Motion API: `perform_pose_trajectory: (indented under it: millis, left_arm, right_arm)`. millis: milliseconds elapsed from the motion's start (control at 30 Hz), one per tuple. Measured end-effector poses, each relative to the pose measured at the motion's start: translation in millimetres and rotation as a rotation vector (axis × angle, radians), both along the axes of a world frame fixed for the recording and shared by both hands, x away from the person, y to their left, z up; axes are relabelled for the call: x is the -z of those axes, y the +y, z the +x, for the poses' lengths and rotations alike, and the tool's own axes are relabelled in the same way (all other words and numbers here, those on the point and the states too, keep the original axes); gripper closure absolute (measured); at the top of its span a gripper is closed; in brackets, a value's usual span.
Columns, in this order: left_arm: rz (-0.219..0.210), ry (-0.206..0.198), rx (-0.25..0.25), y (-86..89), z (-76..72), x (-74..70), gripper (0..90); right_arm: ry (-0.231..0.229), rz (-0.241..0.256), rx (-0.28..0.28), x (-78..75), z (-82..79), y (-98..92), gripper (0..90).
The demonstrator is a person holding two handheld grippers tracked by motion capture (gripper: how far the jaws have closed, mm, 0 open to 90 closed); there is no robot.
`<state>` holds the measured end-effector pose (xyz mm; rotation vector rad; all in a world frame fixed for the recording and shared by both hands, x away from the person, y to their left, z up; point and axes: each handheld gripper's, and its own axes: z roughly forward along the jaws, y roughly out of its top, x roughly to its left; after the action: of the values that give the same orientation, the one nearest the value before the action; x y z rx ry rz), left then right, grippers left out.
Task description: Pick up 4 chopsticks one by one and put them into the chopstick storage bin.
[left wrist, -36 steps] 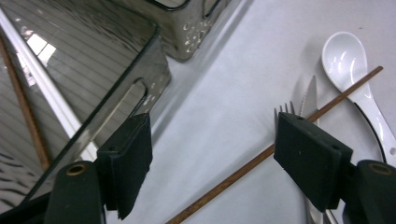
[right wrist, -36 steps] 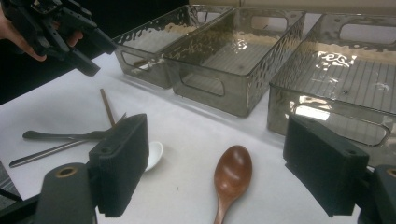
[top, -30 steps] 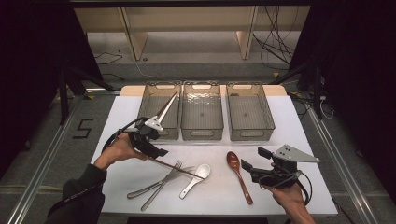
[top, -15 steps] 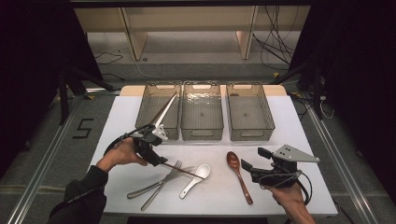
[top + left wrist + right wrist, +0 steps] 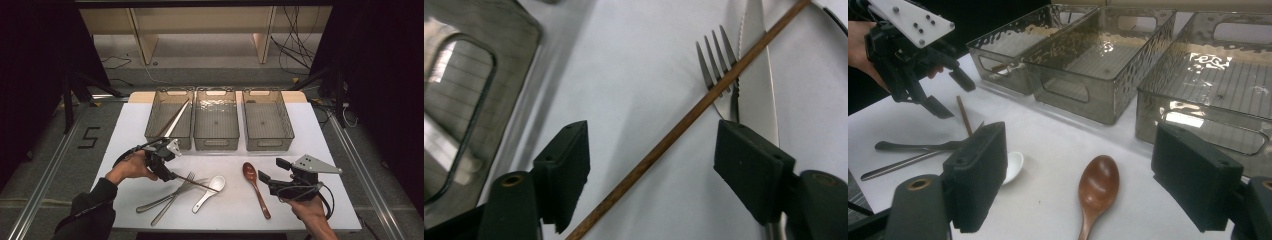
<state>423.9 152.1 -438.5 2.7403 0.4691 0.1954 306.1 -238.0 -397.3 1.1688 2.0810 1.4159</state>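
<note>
A thin brown chopstick [image 5: 664, 145] lies on the white table, crossing a metal fork [image 5: 716, 70] and a knife [image 5: 756, 75]. My left gripper [image 5: 651, 135] is open and low over it, one jaw on each side, not touching. In the high view the left gripper [image 5: 167, 174] sits at the chopstick's [image 5: 197, 184] left end. A second chopstick [image 5: 175, 117] leans in the left bin [image 5: 152, 134]. My right gripper [image 5: 1080, 145] is open and holds nothing, just behind a brown wooden spoon [image 5: 1098, 187]. In the high view the right gripper [image 5: 272, 171] is right of that spoon [image 5: 252, 182].
Three clear bins stand in a row at the back; the middle bin [image 5: 216, 145] and right bin [image 5: 267, 145] look empty. A white ceramic spoon [image 5: 210, 190] lies beside the fork [image 5: 175, 192]. The table's front edge is close to both hands.
My left gripper has come down and toward the front right, from near the left bin to straddle the chopstick on the table. The right gripper has stayed put.
</note>
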Motion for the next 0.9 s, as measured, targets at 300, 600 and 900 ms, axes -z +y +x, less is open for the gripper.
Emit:
perform_pose_trajectory:
  millis: [300,600,900]
  left_arm:
    - [0.046,0.034,0.033,-4.1,0.2,10.0,43.8]
    - [0.069,0.034,0.070,-6.6,2.0,16.5,49.0]
    - [0.115,0.021,0.134,-11.6,-1.1,19.7,60.1]
  right_arm:
    - [0.002,-0.001,0.000,0.2,0.4,-0.3,23.4]
    - [0.002,-0.006,-0.002,0.5,0.5,0.7,23.4]
    - [0.002,-0.009,-0.005,0.4,0.3,1.1,23.5]
